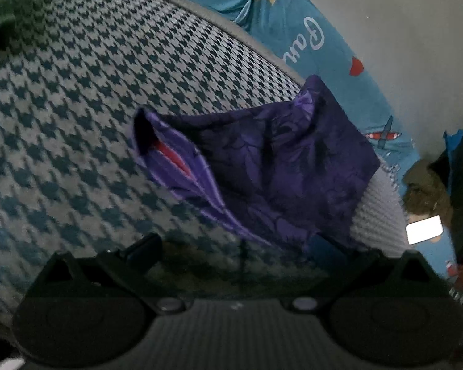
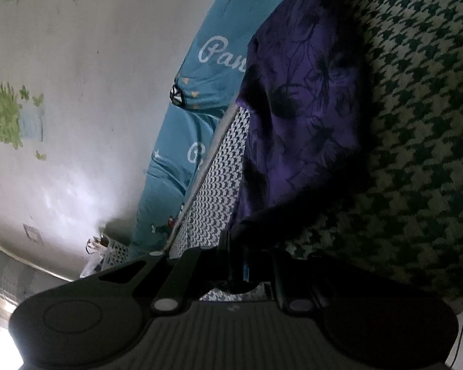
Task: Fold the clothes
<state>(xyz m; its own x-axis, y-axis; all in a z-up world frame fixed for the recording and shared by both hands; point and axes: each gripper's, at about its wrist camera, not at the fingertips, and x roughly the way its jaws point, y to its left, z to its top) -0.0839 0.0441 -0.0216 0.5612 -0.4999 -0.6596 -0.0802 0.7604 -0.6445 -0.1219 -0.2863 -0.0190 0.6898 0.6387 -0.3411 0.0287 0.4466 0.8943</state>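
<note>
One purple garment (image 1: 262, 166) is lying on one houndstooth blanket (image 1: 77, 98), with one blue printed sheet (image 1: 318, 46) showing beyond it. Two grippers are appearing, the left gripper (image 1: 231, 252) and the right gripper (image 2: 244, 265). One bright rectangular object (image 1: 424, 229), possibly a phone, is showing at the edge.

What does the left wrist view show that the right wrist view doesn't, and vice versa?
Left wrist only: the purple garment's red-and-lilac inner edge and a bright white rectangle at right. Right wrist only: green leaf decals on the wall and the right hand-held gripper shut on the garment. Both: the garment, the houndstooth cover and the blue printed sheet.
</note>
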